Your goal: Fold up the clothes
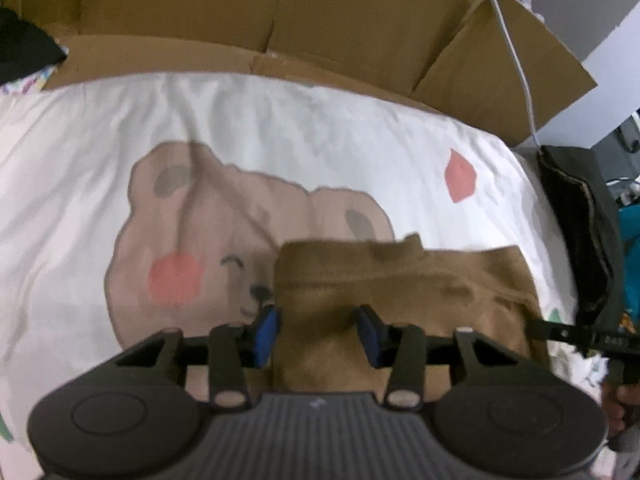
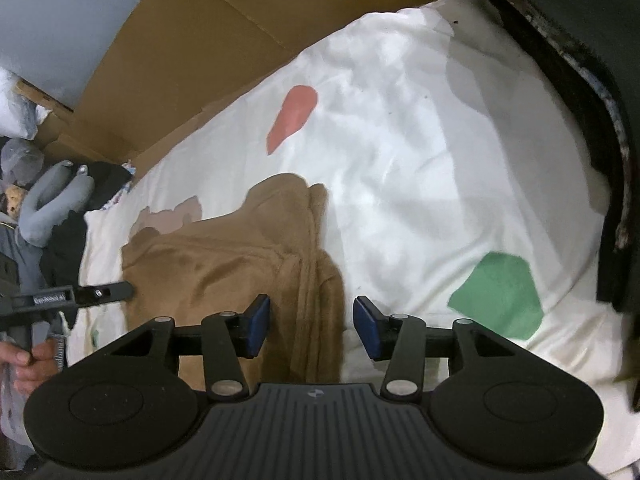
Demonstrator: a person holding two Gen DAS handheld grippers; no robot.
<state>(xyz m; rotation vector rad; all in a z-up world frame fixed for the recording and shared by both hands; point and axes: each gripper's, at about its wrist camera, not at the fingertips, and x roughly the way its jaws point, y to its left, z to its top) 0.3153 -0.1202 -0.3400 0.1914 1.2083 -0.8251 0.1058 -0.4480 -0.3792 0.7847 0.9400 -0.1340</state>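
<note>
A brown garment (image 1: 400,292) lies folded into a compact rectangle on a white bedsheet with a bear print (image 1: 192,216). My left gripper (image 1: 318,334) is open, its blue pads either side of the garment's near left edge, just above the cloth. In the right wrist view the same garment (image 2: 224,264) lies left of centre with stacked folded edges on its right side. My right gripper (image 2: 308,326) is open over that right edge, holding nothing. Each gripper shows at the edge of the other's view, the right one (image 1: 568,334) and the left one (image 2: 80,294).
Flattened cardboard (image 1: 280,20) stands along the far side of the bed. A white cable (image 1: 516,52) hangs over it. A dark bag (image 1: 584,232) sits at the right edge. Grey and dark clothes (image 2: 52,208) are piled at the left. A dark curved frame (image 2: 592,80) borders the right.
</note>
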